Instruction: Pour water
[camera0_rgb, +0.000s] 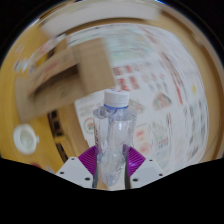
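A wooden bench is seen far beyond the claw, and the whole room looks tipped over and blurry. A big white sheet with rows of small red and dark marks is spread over much of the bench. A brown box shape is seen near the sheet, but what it is cannot be told. A small round white thing is seen off to one side of the claw; it may be a cup or a lid, and this cannot be told for sure.

A clear plastic bottle with a pale cap is held in the claw. The 2 purple pads are pressed on its lower part, 1 on each side, so the claw is closed tight on the bottle. The bottle is lifted off the bench and stands straight up along the 2 fingers.

The step in hand is judged to be the carrying of the bottle, before any water is poured. No water is seen coming out. The cap looks to be on, though this is not sure.

For the next move, a cup must be found and the bottle must be brought above it. Then the bottle must be tipped slowly, so that no water is spilled. If the cap is truly on, it must be taken off first.
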